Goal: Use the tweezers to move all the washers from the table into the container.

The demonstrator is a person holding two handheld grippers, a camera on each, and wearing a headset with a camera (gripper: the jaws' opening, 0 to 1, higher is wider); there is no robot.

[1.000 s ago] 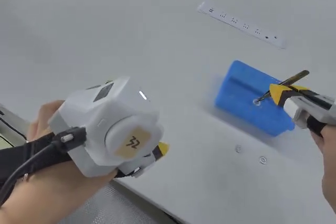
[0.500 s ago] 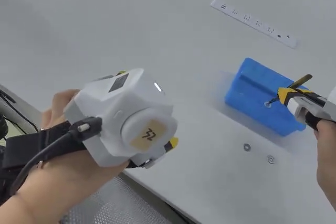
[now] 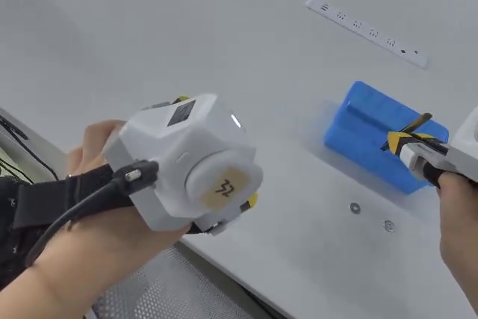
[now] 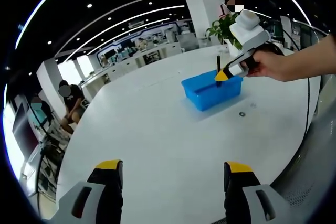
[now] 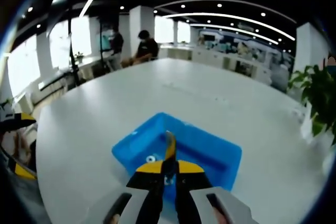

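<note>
Right gripper (image 3: pixel 398 142), clamped on the tweezers (image 3: pixel 418 122), hangs over the blue container (image 3: pixel 362 121), tips probably empty. One washer (image 3: pixel 355 208) and a second washer (image 3: pixel 389 225) lie on the counter (image 3: pixel 187 35) just beside its near wall, closest to this gripper. Left gripper (image 4: pixel 173 169) gapes empty, well apart.

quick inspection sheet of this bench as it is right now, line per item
surface: pale grey tabletop
job's things: blue plastic container; two small metal washers on the table beside it; small ring-shaped piece inside the container, likely a washer; slim dark metal tweezers above the container
clutter: white power strip
grippers: left tongs open, empty; right tongs shut on the tweezers
cables: black cable off the left gripper
surroundings: open office, seated people, potted plant
</note>
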